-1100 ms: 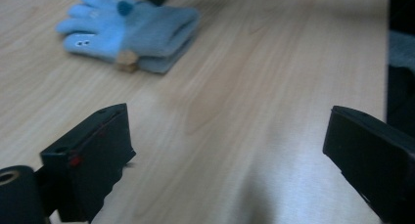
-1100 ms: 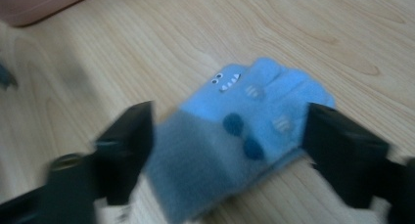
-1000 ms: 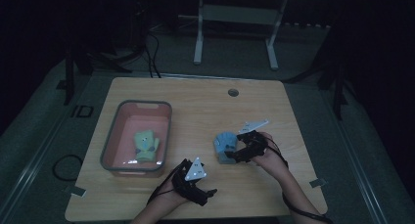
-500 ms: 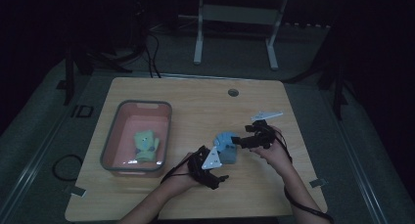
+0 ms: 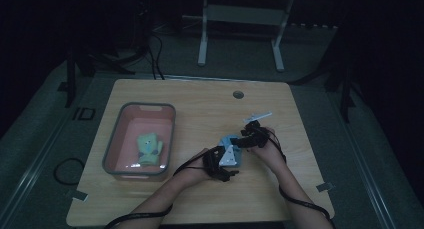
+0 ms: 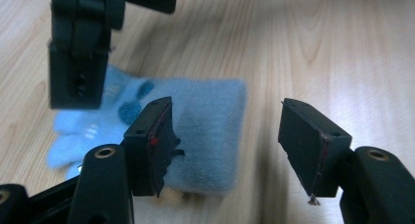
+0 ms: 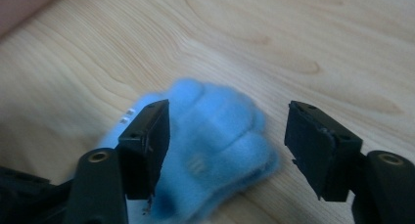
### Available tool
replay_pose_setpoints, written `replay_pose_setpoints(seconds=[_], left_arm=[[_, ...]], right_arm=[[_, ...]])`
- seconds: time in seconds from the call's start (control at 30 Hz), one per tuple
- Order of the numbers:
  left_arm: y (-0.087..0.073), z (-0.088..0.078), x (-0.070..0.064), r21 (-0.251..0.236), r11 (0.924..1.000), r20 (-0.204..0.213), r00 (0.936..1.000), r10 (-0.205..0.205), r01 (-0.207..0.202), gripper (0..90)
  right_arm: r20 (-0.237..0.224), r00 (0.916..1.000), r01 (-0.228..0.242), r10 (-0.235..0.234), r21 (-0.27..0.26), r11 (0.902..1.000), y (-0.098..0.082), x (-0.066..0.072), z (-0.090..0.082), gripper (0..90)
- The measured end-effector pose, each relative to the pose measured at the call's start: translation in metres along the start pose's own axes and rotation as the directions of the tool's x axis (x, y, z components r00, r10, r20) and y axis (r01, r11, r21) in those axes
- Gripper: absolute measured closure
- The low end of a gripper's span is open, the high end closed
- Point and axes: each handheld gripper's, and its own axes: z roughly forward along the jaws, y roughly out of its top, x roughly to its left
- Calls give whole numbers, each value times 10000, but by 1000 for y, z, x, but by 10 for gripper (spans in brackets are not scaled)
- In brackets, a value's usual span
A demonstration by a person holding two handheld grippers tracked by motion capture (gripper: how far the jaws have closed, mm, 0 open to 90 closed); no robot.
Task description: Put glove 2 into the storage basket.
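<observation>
One wooden table [image 5: 165,96] stands in a dark room.

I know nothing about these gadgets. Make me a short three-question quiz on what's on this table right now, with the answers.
1. True or false: the fuzzy light-blue glove lies on the bare wooden table.
2. What lies in the grey-rimmed pink plastic bin? A) a green glove B) a cup C) a spoon
3. Fill in: the left gripper and right gripper both have their jaws ____, standing around the glove without pinching it.

Key: 1 true. 2 A, the green glove. 3 open; both have just been closing, with the glove between them.
</observation>
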Motion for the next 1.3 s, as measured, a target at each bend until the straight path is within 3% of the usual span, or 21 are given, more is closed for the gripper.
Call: replay_pose_setpoints(seconds=[0.1,0.33,0.4,0.53,0.57,0.73,0.97,1.1,1.3], left_arm=[[-2,3,2,129,9998,27,9999,131,-131,417],[-3,6,1,274,9992,-114,9995,280,-277,484],[-3,7,0,319,9989,-226,9991,358,-351,504],[-4,8,2,427,9988,-289,9993,257,-245,595],[-4,9,3,451,9987,-301,9992,256,-243,604],[-1,8,5,603,9980,-283,9994,191,-173,692],[4,0,9,732,9972,102,9998,-167,159,758],[7,-6,10,789,9968,129,9998,-115,105,762],[14,-22,13,810,9967,68,9999,-111,105,762]], right_arm=[[-5,10000,61,-61,311,9995,-5,0,9,329],[171,9995,258,-265,423,9988,-10,2,12,326],[65,9994,338,-342,502,9982,-9,3,11,379],[-431,9980,491,-466,584,9971,-9,5,10,587],[-675,9969,443,-402,609,9972,-9,5,10,614],[-1024,9945,295,-229,639,9975,-8,5,12,719],[-1451,9884,-406,459,391,9984,-5,2,8,799],[-1424,9897,-86,141,390,9992,-1,8,2,810],[-1458,9893,40,-30,70,10000,10,16,-7,812]])
